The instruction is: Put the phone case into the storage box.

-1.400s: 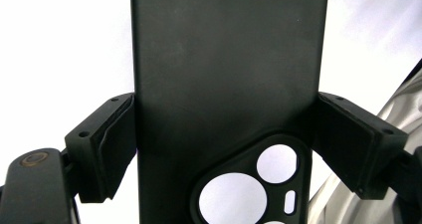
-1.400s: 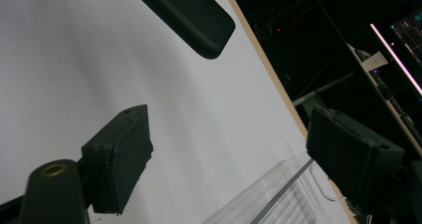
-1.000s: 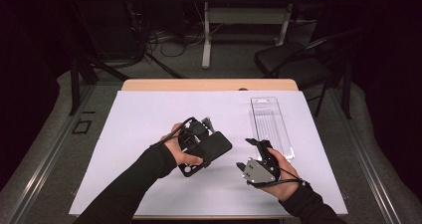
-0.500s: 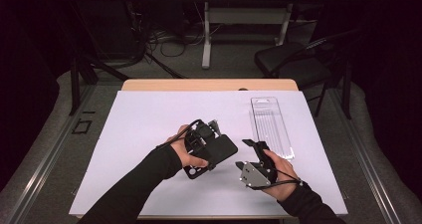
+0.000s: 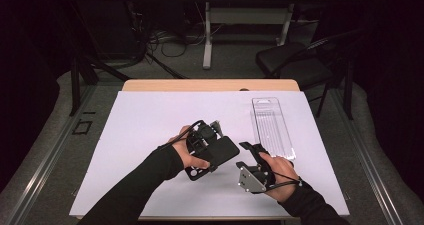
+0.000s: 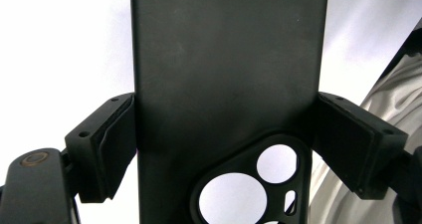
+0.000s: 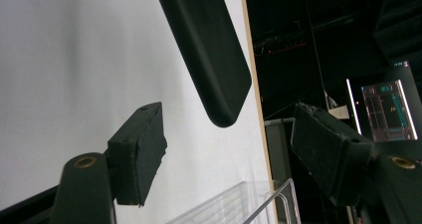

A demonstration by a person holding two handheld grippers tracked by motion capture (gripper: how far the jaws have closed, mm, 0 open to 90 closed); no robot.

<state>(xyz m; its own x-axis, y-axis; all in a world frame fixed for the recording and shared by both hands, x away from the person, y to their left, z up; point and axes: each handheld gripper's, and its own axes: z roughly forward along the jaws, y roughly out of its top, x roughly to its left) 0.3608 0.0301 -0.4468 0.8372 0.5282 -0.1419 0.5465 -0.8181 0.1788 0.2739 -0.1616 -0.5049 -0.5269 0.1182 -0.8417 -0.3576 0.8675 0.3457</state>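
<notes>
Black phone case (image 6: 226,79) is clamped across its width in the left tongs (image 5: 202,152), raised above the white table (image 5: 145,130). Right tongs (image 5: 252,157) stand apart with nothing between them, jaws just closing. Beyond, clear plastic tray (image 5: 270,125) holds nothing visible

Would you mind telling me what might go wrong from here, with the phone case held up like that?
1. The left tool grips the black phone case only by its side edges near the camera cutout; the flexible case could bow and pop out.
2. The right tool has just been closing with nothing between its jaws; the case end lies beyond them, so it may shut on air.
3. The clear plastic package lies close by the right tool and could get knocked.
</notes>
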